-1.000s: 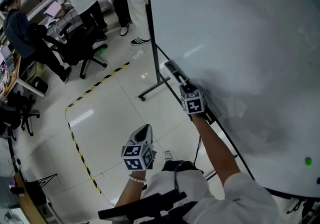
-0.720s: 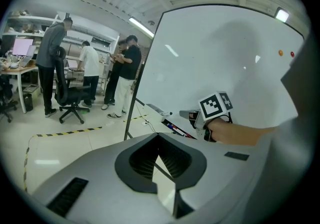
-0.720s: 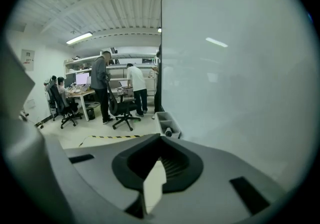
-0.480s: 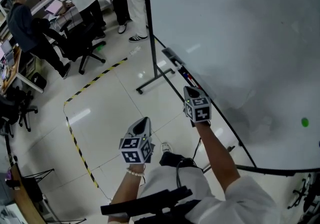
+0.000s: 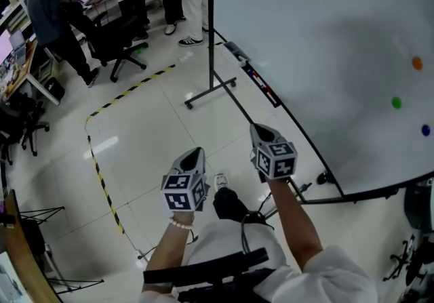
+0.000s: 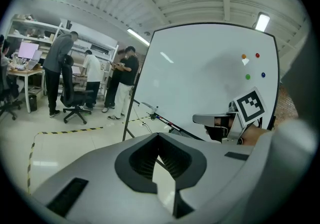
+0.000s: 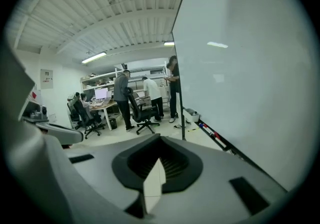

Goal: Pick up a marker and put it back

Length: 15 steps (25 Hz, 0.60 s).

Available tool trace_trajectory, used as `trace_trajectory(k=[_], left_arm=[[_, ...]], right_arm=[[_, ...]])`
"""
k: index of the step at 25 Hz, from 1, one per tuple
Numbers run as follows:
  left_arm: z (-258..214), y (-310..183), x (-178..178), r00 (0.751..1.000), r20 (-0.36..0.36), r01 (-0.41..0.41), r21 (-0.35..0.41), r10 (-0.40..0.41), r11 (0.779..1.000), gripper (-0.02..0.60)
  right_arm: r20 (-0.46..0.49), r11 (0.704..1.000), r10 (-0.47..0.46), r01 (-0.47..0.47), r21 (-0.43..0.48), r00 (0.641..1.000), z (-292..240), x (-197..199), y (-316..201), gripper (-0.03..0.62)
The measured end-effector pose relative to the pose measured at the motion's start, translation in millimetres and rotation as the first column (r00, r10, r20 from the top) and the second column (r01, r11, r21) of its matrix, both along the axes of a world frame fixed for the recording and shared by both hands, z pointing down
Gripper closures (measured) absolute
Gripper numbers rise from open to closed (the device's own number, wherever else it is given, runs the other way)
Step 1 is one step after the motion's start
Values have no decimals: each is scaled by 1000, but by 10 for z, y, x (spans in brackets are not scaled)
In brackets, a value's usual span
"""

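Lowest in the head view, your two forearms reach up from the bottom edge. Your left gripper (image 5: 194, 156) sits at lower centre over the pale floor. In the left gripper view its jaws stand together with nothing between them. Your right gripper (image 5: 260, 131) is just to the right of it and slightly higher, pointing toward the upper left of the frame. In the right gripper view its jaws are fully closed and empty, so you hold no marker.

A line of yellow-and-black tape (image 5: 103, 183) runs across the floor left of the grippers.

The markers (image 5: 262, 86) lie on the tray along the lower edge of the whiteboard (image 5: 325, 30), above centre of the head view and well apart from both grippers. In the right gripper view they show as small red and blue shapes right of centre. An eraser (image 5: 235, 50) rests on the same tray, farther toward the top.

The whiteboard fills the upper right. Near its right edge sit an orange magnet (image 5: 417, 63), a green magnet (image 5: 397, 102) and a blue magnet (image 5: 425, 130).

Farthest away, in the upper left corner, several people (image 5: 54, 7) stand or sit at desks beside a black office chair (image 5: 116, 41).
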<state>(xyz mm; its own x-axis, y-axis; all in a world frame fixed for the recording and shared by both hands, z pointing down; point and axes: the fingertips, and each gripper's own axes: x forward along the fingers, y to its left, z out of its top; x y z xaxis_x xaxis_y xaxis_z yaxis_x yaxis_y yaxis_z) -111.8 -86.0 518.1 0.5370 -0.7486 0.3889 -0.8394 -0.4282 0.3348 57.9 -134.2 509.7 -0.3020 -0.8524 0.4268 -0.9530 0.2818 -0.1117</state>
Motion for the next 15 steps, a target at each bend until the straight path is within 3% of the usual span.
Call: trace_trajectory(k=[7, 15], left_arm=[[-94, 702, -37, 999, -35, -17, 2, 18, 1000, 584], [-159, 898, 162, 999, -26, -21, 9, 21, 1000, 584]], right_arm=[[52, 1000, 1, -1, 5, 999, -100, -58, 922, 589], [114, 1000, 18, -17, -3, 993, -159, 159, 1517, 589]])
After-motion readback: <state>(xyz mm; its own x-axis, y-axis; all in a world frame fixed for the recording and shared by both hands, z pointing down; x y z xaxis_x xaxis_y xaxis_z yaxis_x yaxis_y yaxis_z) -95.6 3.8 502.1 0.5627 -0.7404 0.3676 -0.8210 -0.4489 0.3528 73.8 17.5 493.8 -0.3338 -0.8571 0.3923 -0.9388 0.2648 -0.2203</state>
